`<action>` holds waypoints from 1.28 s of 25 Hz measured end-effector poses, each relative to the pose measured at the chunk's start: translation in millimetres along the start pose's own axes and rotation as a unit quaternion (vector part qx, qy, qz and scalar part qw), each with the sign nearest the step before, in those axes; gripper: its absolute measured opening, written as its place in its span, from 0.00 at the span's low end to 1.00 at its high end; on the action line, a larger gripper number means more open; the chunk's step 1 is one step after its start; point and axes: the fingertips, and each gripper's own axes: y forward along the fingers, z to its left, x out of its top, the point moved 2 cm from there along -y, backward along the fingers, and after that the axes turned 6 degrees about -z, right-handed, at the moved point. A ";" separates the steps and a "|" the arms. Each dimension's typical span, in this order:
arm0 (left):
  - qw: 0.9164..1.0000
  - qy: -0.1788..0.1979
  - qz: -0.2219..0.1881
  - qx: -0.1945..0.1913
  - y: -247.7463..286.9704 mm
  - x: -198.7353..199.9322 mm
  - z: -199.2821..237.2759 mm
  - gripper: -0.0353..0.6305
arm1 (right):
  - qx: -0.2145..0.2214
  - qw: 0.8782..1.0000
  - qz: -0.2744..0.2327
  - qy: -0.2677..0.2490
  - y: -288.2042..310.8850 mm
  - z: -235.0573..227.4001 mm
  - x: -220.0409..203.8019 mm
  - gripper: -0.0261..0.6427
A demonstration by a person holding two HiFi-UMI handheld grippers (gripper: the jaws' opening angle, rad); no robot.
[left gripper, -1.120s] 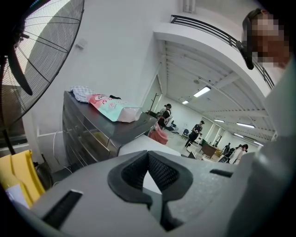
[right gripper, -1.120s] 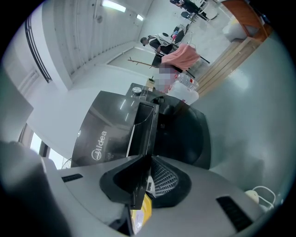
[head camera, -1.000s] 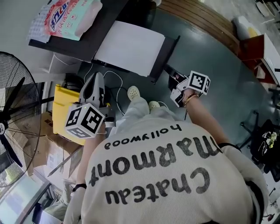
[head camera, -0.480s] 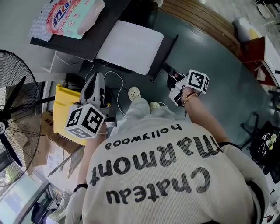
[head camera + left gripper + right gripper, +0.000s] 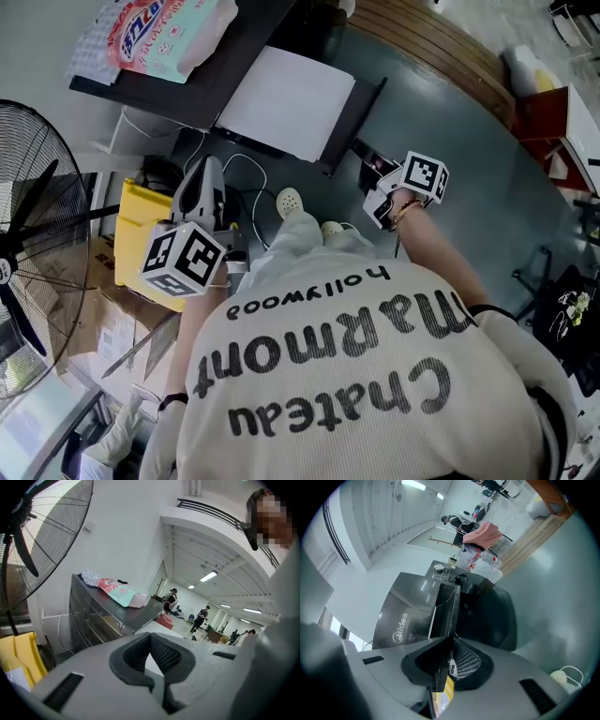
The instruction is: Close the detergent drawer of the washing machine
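The washing machine [image 5: 281, 103] with its white top stands ahead of my feet; in the right gripper view its dark front [image 5: 408, 616] bears a brand name. Its detergent drawer [image 5: 367, 161] sticks out from the front. My right gripper [image 5: 375, 180] is at the drawer's end, and in the right gripper view the dark drawer panel [image 5: 446, 606] runs between the jaws, with the right gripper [image 5: 449, 641] shut on it. My left gripper [image 5: 208, 167] is held off to the left of the machine. In its own view the left gripper [image 5: 150, 637] is shut with nothing in it.
A standing fan [image 5: 28, 234] is at the far left, a yellow box [image 5: 136, 225] and cables beside the machine. A dark metal cabinet [image 5: 202, 70] behind carries a pastel pack [image 5: 159, 33]. A white power strip [image 5: 569, 677] lies on the grey floor. Several people stand far off.
Almost nothing differs: the view has drifted slightly, and the right gripper stays on the drawer's end. The left gripper keeps its place.
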 end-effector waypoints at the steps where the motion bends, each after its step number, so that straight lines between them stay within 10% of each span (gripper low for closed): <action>1: 1.000 0.000 0.000 0.000 0.2 0.7 0.4 0.06 | -0.010 1.000 0.000 0.004 -1.1 -1.0 -0.4 0.14; 32: 1.000 0.000 0.003 -0.008 13.4 15.8 15.6 0.06 | -0.034 0.999 -0.025 0.022 -3.5 -3.1 -1.1 0.14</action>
